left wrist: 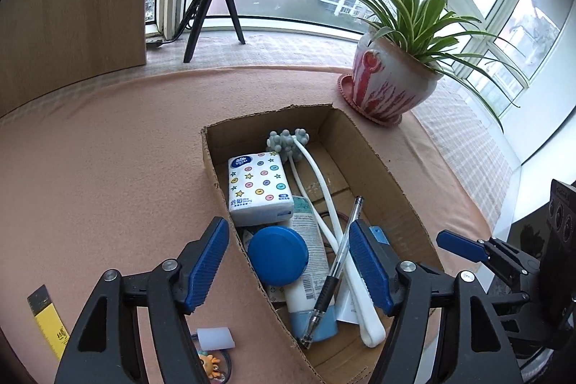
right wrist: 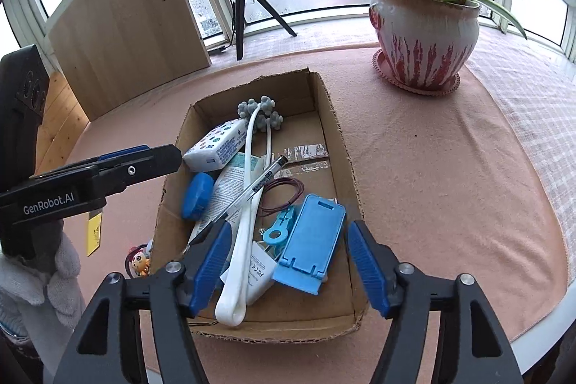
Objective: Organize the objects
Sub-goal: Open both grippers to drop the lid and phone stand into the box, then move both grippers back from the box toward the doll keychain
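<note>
Cardboard box (right wrist: 334, 146) on the pink-clothed desk (right wrist: 432, 168), holding pen (left wrist: 333, 272), tissue pack (left wrist: 257, 188) and blue phone stand (right wrist: 311, 247). Left gripper (left wrist: 288, 267) and right gripper (right wrist: 286, 265) hover above it, jaws open and empty. Potted plant (right wrist: 424, 35) stands by the window.

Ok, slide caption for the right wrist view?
Open right gripper above cardboard box holding blue phone stand, pen, tissues.

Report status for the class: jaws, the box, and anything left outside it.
Left gripper and right gripper: jaws open, empty, above cardboard box. Box holds tissue pack, pen, blue stand. Yellow ruler, cartoon charm outside it.
</note>
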`<action>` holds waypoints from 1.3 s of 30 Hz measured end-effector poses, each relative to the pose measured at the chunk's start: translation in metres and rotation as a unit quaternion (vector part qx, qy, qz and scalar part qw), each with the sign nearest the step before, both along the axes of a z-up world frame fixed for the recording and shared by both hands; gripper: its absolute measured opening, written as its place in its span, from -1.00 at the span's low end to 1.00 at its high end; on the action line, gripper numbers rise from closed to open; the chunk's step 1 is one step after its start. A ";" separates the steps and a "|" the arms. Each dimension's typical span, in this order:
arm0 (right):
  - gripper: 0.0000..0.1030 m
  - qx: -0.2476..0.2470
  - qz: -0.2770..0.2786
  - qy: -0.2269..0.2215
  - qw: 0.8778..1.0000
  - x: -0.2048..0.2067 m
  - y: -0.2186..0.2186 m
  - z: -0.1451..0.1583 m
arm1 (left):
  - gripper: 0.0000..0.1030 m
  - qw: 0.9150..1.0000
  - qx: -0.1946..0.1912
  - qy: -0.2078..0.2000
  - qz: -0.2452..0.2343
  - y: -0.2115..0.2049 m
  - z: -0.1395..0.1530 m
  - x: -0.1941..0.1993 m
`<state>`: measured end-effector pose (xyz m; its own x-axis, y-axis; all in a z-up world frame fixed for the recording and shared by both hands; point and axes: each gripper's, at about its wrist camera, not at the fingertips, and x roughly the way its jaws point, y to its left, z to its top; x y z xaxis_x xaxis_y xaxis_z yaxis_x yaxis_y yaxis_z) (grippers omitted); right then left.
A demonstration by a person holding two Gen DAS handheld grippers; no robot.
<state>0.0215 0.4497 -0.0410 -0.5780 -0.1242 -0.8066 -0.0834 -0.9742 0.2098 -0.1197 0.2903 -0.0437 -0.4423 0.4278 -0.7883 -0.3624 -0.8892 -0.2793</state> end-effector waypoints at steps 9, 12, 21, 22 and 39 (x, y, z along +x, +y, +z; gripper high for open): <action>0.26 -0.004 0.006 0.004 1.000 -0.002 -0.008 0.001 | 0.41 0.999 -0.027 0.009 0.023 -0.031 0.010 0.011; 0.26 -0.002 0.015 0.003 1.000 -0.006 -0.019 0.002 | 0.41 0.999 -0.021 0.010 0.035 -0.054 0.013 0.012; 0.26 -0.011 0.029 0.035 0.999 -0.009 -0.066 0.021 | 0.41 0.995 -0.021 -0.014 0.094 -0.157 -0.001 0.012; 0.26 -0.006 0.035 0.039 0.999 -0.010 -0.075 0.024 | 0.41 0.995 -0.022 -0.017 0.099 -0.169 -0.004 0.013; -0.22 -0.015 0.143 -0.077 0.987 -0.002 -0.198 -0.030 | 0.37 0.988 -0.015 -0.078 0.136 -0.271 -0.058 0.041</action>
<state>0.0196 0.2517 -0.0712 -0.3859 -0.2895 -0.8759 0.1612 -0.9560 0.2449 -0.0784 0.0189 -0.1014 -0.4107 0.2855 -0.8659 -0.0638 -0.9564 -0.2851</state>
